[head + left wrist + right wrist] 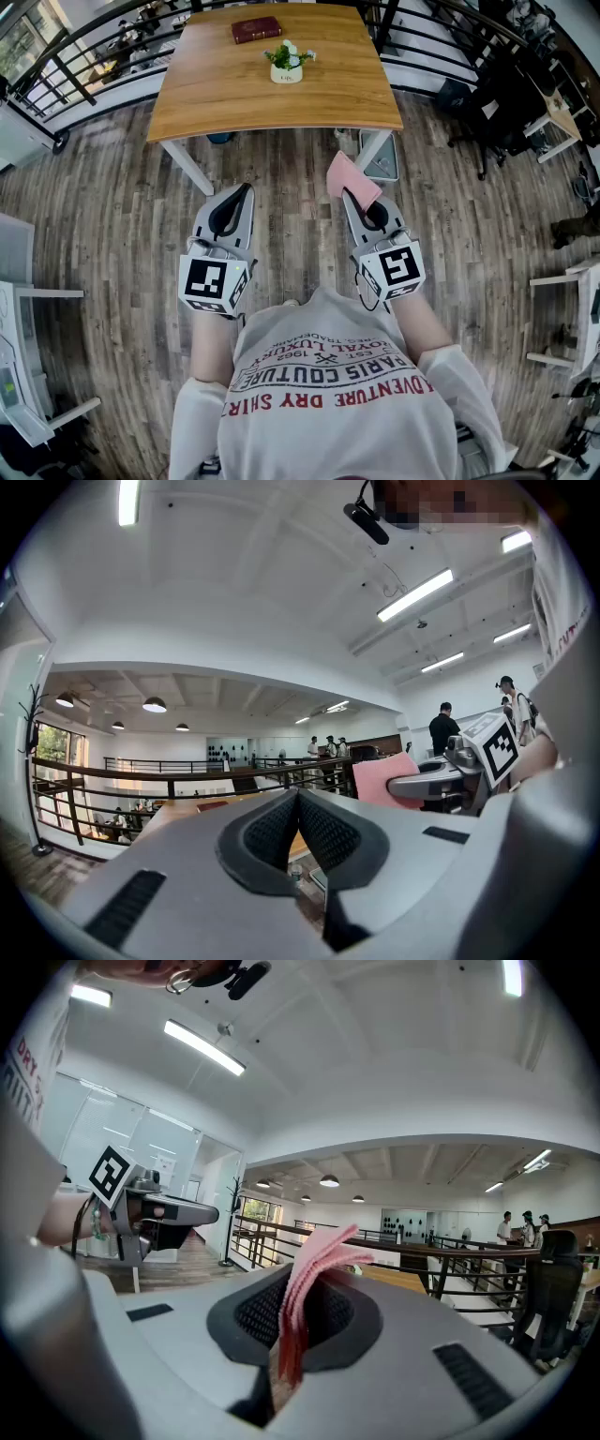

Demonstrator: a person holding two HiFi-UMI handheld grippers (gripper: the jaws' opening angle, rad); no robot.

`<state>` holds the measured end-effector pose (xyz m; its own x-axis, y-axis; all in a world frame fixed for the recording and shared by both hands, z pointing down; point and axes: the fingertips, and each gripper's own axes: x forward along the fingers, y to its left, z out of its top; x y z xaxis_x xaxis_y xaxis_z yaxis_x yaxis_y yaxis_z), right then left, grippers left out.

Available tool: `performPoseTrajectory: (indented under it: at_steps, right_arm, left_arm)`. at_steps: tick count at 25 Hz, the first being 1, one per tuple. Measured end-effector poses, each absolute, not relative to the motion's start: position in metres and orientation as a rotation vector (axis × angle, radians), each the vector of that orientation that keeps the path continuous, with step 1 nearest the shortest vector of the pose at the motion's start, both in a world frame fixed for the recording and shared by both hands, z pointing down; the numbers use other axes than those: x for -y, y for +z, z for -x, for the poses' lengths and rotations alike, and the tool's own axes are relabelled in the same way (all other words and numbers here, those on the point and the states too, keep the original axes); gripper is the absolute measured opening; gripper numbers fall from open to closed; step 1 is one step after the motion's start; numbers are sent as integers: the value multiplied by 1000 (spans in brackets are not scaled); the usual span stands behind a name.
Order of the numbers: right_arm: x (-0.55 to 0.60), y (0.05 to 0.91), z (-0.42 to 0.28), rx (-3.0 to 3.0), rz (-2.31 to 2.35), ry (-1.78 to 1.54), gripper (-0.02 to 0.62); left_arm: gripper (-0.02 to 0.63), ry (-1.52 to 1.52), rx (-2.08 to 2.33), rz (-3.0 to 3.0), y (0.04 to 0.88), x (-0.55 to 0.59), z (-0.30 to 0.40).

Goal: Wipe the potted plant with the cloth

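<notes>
A small potted plant in a white pot stands on the wooden table, well ahead of both grippers. My right gripper is shut on a folded pink cloth, which sticks out past its tip; the same pink cloth is pinched between the dark pads in the right gripper view. My left gripper is shut with nothing between its jaws, level beside the right one. In the left gripper view the pads meet, and the pink cloth shows at the right.
A dark red book lies at the table's far side. Black railings run behind the table. A dark office chair stands at the right, white furniture at the left. Wooden floor lies between me and the table.
</notes>
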<state>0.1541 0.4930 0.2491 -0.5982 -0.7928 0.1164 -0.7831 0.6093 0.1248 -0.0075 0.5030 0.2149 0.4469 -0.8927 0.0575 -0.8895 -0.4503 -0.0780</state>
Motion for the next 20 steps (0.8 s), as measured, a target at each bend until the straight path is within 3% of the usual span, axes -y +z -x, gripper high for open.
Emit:
performPoseTrajectory:
  at_steps: [20]
  right_arm:
    - [-458, 275, -110, 2595, -1389, 14, 37]
  left_arm:
    - [15, -148, -1646, 2691, 238, -469, 67]
